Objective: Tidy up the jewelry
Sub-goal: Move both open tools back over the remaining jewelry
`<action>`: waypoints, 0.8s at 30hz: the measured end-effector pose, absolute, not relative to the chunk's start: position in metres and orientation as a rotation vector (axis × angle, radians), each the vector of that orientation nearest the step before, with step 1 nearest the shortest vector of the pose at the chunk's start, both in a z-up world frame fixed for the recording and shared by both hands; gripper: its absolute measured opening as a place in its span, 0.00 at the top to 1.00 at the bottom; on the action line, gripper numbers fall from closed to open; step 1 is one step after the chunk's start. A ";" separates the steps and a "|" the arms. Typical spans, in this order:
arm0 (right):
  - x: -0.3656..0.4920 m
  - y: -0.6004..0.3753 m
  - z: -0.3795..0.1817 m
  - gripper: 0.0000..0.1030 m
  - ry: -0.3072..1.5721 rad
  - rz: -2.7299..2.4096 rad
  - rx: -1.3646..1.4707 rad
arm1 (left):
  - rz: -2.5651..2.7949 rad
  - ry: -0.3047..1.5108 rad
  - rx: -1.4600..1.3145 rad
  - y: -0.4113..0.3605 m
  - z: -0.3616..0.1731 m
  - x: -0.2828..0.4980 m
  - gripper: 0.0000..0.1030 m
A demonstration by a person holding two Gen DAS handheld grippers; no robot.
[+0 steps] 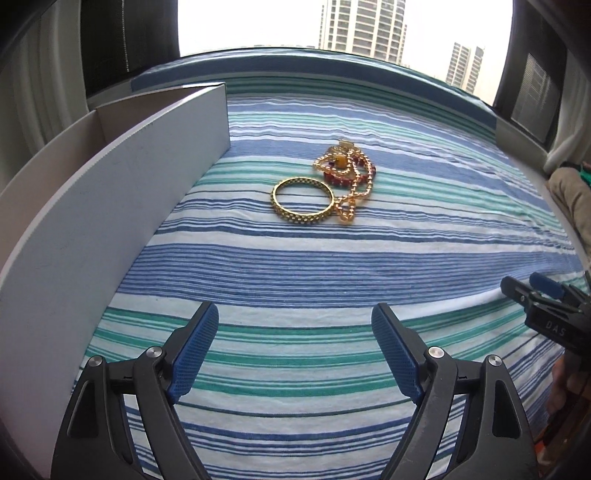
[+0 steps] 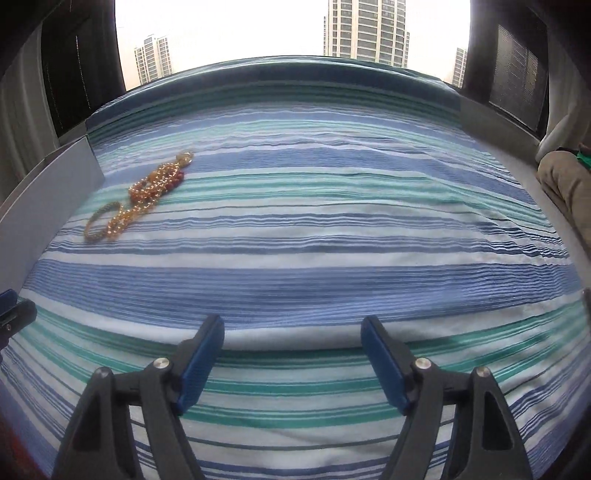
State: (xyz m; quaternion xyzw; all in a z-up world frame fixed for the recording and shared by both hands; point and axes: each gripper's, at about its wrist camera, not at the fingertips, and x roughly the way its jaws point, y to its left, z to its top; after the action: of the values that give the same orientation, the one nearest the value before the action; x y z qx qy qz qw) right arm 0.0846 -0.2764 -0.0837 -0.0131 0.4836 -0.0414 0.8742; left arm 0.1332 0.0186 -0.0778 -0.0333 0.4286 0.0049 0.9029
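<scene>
Looking along the left gripper (image 1: 295, 321), the left wrist view shows its two blue-padded fingers (image 1: 195, 350) spread wide with nothing between them, only striped bedsheet (image 1: 295, 266) beneath. Ahead of the fingers, well apart from them, lies the jewelry: a gold bangle (image 1: 303, 201) flat on the sheet, and touching its right side a tangle of gold bead necklace (image 1: 349, 184) and dark red beads (image 1: 334, 179). A grey open box (image 1: 129, 177) stands on the left, its long wall near the bangle but not touching it. At the right edge the right gripper (image 1: 532, 288) reaches in, its blue pads apart.

The right wrist view shows the right gripper (image 2: 291, 328) likewise wide and empty over the sheet (image 2: 332, 240). The jewelry sits far off to the upper left: bangle (image 2: 99, 225) nearest, necklace (image 2: 147, 195) and red beads (image 2: 177, 179) beyond. The box's wall (image 2: 48, 199) runs just left of them. A tip of the left gripper (image 2: 14, 310) shows at the left edge. Tall buildings (image 2: 365, 29) stand outside the window (image 2: 240, 37).
</scene>
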 end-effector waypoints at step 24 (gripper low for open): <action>0.103 -0.273 -0.101 0.16 1.020 -0.084 -0.040 | 0.048 0.937 -0.033 0.019 -0.114 0.153 0.01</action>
State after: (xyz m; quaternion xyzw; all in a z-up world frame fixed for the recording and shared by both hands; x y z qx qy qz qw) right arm 0.1030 -0.2732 -0.1014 -0.0191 0.4879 -0.0402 0.8718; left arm 0.1534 0.0192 -0.1142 -0.0157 0.4514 0.0229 0.8919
